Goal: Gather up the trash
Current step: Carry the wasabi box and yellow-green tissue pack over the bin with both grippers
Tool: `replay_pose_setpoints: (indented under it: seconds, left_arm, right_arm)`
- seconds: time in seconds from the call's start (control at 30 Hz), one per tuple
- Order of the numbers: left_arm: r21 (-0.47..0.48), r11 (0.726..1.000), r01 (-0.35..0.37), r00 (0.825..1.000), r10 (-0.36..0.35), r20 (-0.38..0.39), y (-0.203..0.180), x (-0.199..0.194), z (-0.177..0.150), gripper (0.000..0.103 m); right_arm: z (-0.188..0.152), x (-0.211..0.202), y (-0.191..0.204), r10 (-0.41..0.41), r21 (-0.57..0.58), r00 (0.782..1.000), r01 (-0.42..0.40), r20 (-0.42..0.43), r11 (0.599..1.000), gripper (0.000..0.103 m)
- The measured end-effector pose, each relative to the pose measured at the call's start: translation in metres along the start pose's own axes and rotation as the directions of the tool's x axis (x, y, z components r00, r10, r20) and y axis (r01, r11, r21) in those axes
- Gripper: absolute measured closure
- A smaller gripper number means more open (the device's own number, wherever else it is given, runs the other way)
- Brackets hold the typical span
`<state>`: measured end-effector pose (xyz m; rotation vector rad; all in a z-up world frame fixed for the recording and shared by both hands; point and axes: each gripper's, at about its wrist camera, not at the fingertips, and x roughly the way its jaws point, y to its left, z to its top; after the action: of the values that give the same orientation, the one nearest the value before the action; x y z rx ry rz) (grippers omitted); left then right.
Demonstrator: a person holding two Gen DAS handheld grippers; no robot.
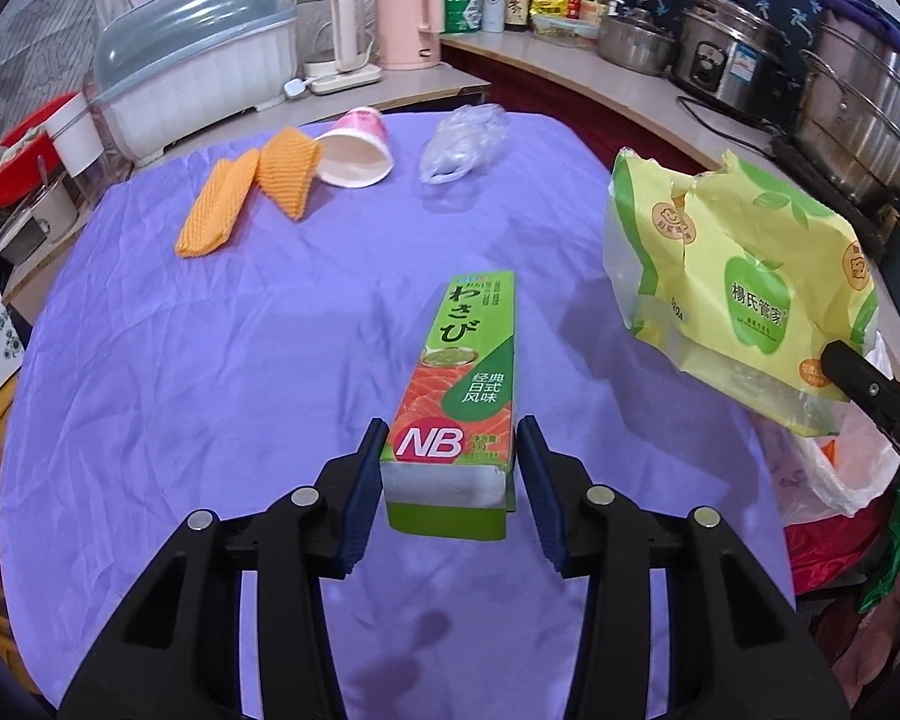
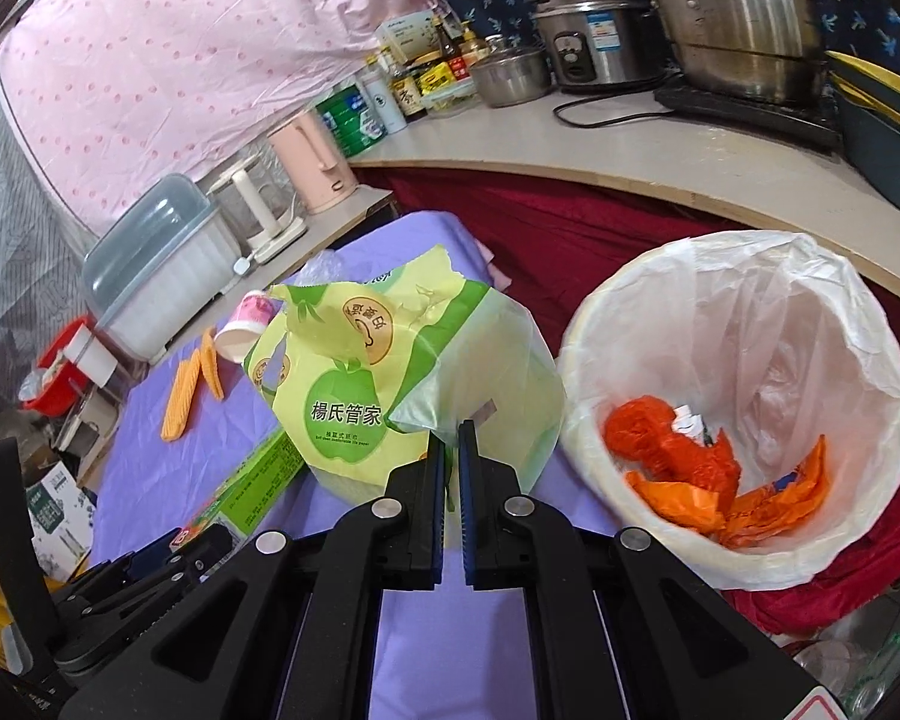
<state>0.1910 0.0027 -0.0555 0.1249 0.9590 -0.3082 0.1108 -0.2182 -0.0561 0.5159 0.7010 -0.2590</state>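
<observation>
Purple cloth (image 1: pixel 210 360) covers the table, and I read the left wrist view from its left edge across. At upper left lie two orange waffle-textured pieces (image 1: pixel 252 192), the nearer one touching a tipped pink-and-white paper cup (image 1: pixel 357 150). A crumpled clear plastic bag (image 1: pixel 465 141) sits just right of the cup, apart from it. At lower centre my left gripper (image 1: pixel 450 468) clamps the near end of a green wasabi carton (image 1: pixel 465 396); the blue pads press both of its sides and the box is lifted off the cloth. At right the torn yellow-green tissue wrapper (image 1: pixel 744 288) hangs in the air.

In the right wrist view the carton's far end (image 2: pixel 258 480) shows at lower left, with the left tool beneath it. At centre my right gripper (image 2: pixel 450 450) is clenched nearly flat on the wrapper's (image 2: pixel 342 408) thin clear edge. At right stands the bin lined with a white bag (image 2: pixel 744 408), beside the table, with crumpled orange plastic (image 2: pixel 684 468) at its bottom. The wrapper hangs just left of the bin's rim, over the table's edge.
</observation>
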Motion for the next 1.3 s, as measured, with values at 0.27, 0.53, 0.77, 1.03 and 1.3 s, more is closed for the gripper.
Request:
replay_pose_setpoints:
  seconds: [0.27,0.53,0.77,1.03,1.3]
  left_arm:
    - [0.059,0.997,0.04,0.998,-0.043,0.038,-0.043,-0.019,0.006,0.062]
    - [0.118,0.987,0.106,0.992,-0.113,0.059,-0.092,-0.037,0.015,0.064]
    - [0.168,0.968,0.185,0.977,-0.2,0.074,-0.137,-0.05,0.027,0.066]
    - [0.262,0.94,0.221,0.964,-0.25,0.086,-0.192,-0.056,0.032,0.066]
    - [0.281,0.93,0.235,0.959,-0.269,0.087,-0.208,-0.064,0.039,0.067]
  right_arm:
    - [0.007,-0.025,-0.039,-0.023,0.059,0.999,0.02,0.046,0.998,0.098]
    - [0.013,-0.049,-0.084,-0.067,0.129,0.994,0.055,0.091,0.99,0.098]
    - [0.015,-0.068,-0.133,-0.14,0.209,0.983,0.113,0.119,0.971,0.098]
    - [0.01,-0.084,-0.175,-0.205,0.275,0.97,0.165,0.127,0.947,0.098]
    - [0.007,-0.079,-0.187,-0.225,0.296,0.968,0.183,0.112,0.937,0.098]
